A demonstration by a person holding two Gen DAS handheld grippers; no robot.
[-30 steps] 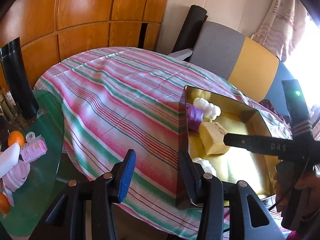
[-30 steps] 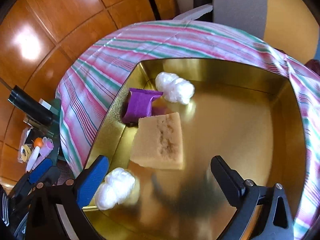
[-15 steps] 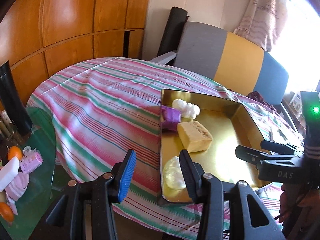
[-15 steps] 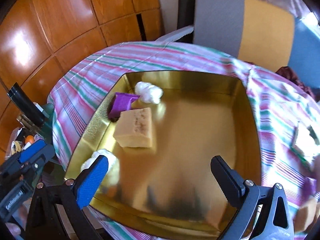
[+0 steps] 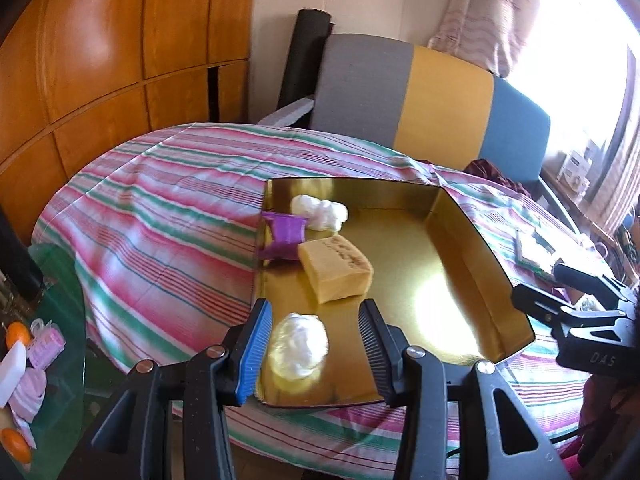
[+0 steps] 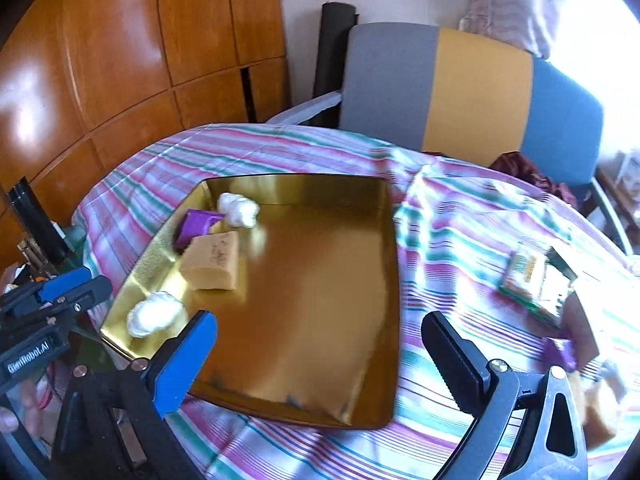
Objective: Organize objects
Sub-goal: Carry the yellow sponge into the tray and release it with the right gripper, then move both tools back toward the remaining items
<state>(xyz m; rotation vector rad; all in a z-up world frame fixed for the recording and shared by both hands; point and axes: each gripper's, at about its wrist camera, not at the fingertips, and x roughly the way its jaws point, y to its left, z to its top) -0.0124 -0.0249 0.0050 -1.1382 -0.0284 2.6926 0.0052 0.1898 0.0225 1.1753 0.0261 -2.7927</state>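
Observation:
A gold tray [image 5: 472,240] sits on the striped tablecloth [image 5: 160,208]. Along its left side lie a white cotton ball [image 5: 318,212], a purple piece [image 5: 284,234], a yellow sponge [image 5: 336,268] and a second cotton ball [image 5: 298,346]. My left gripper [image 5: 314,348] hangs open and empty over the tray's near corner, and that nearer ball shows between its fingers, untouched. My right gripper [image 6: 320,356] is wide open and empty above the near edge of the tray [image 6: 320,280]. Each gripper also appears in the other's view: the right gripper [image 5: 572,300] and the left gripper [image 6: 52,300].
On the cloth right of the tray lie a green and yellow packet [image 6: 528,272], a purple piece [image 6: 562,354] and a blurred sponge [image 6: 600,412]. A glass side table [image 5: 52,288] at the left holds oranges and pink items. Behind the table stands a grey, yellow and blue chair [image 5: 420,96].
Both grippers have drawn back and up from the tray. The right one swung right, bringing the items on the cloth into view. Neither took hold of anything.

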